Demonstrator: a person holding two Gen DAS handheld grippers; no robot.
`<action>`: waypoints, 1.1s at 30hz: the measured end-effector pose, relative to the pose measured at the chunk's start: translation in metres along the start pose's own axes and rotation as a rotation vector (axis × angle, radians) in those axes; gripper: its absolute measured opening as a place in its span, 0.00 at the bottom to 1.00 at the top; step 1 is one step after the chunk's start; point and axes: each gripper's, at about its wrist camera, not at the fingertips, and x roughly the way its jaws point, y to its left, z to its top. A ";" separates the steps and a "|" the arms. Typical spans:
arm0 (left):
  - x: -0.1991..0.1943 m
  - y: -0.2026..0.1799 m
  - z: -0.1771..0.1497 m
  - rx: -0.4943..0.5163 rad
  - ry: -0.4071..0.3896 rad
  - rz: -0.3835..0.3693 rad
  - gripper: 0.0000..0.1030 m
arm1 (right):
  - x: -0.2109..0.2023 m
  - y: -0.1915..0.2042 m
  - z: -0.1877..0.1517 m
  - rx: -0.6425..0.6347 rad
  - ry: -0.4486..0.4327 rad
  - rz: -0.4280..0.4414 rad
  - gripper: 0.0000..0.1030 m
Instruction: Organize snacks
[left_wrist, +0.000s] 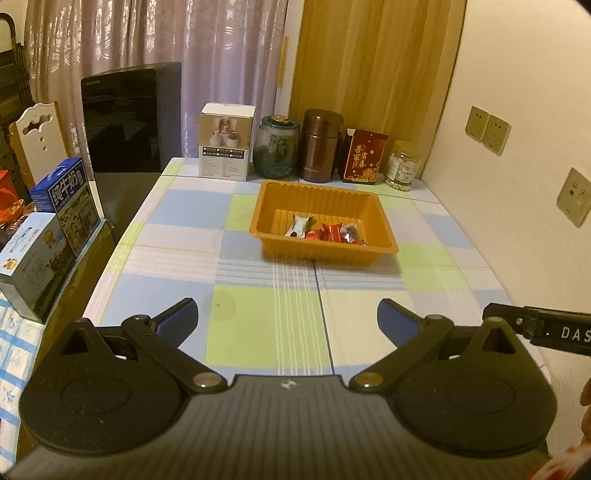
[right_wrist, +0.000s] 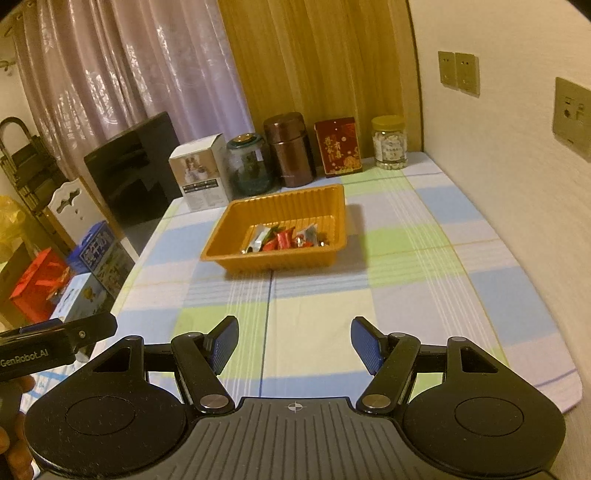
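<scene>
Orange tray (left_wrist: 321, 212) of snacks (left_wrist: 325, 232) well beyond both empty tongs (left_wrist: 287, 319)

On the table: one orange tray (left_wrist: 380, 221) holding about five wrapped snacks (left_wrist: 325, 232), exact count unclear where wrappers overlap; behind it one white carton (left_wrist: 227, 147), two glass jars (left_wrist: 279, 147), one brown flask (left_wrist: 320, 146), one red box (left_wrist: 364, 157); two grippers (left_wrist: 288, 321).
</scene>
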 end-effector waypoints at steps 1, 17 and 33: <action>-0.004 -0.001 -0.003 0.005 0.000 0.001 0.99 | -0.004 0.001 -0.003 -0.005 -0.002 -0.004 0.65; -0.057 -0.001 -0.057 0.027 0.022 0.025 1.00 | -0.053 0.028 -0.056 -0.068 -0.005 -0.010 0.65; -0.088 0.003 -0.077 0.034 0.007 0.032 1.00 | -0.075 0.047 -0.081 -0.098 -0.019 -0.022 0.65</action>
